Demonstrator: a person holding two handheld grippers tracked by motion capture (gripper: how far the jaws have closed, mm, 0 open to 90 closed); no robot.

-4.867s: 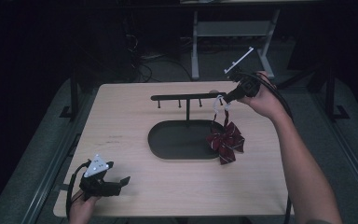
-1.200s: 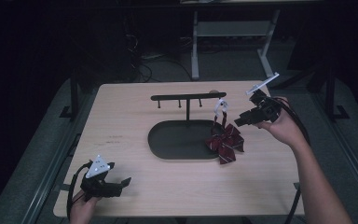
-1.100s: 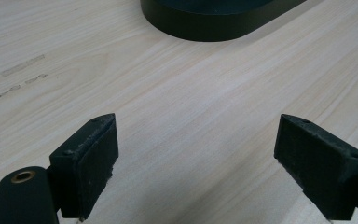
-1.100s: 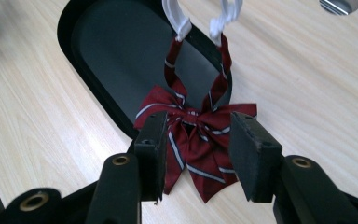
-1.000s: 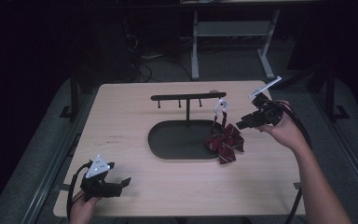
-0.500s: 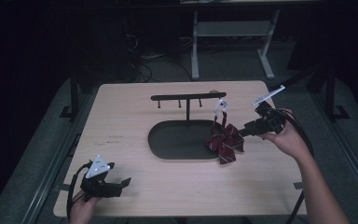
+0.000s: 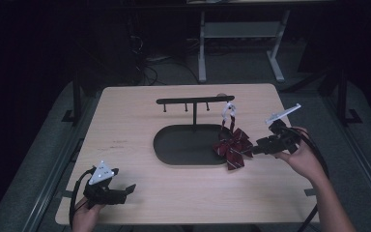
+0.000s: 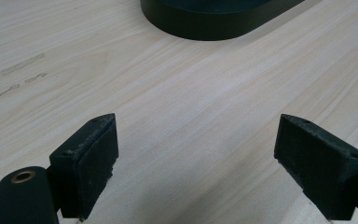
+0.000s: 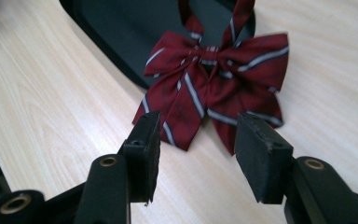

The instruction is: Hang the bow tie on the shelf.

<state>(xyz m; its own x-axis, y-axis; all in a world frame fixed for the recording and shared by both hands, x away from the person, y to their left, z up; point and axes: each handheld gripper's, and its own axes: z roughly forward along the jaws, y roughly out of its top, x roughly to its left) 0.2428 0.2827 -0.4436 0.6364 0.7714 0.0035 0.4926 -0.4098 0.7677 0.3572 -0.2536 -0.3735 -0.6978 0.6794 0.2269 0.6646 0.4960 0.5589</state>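
At the near left corner of the pale wooden table [image 7: 183, 188], the left gripper [image 7: 125, 189] is held low in a hand [image 7: 84, 218], its jaws spread wide with nothing between them; in the left gripper view only bare wood grain is seen between the pads. Farther in and to the right, the right gripper [image 7: 247, 152] is held in the person's right hand [image 7: 302, 159] and is pointed at a dark red bow tie with pale stripes [image 7: 232, 147]. Its jaws are parted, and in the right gripper view [image 9: 196, 140] the tips are seen just short of the bow's lower tails, nothing being grasped. The bow is draped over the right edge of a black oval stand base [image 7: 186, 145], partly on the table. Its strap is hung by a white loop [image 7: 228, 110] from the right end of the black T-shaped hanger bar with small pegs [image 7: 193, 100].
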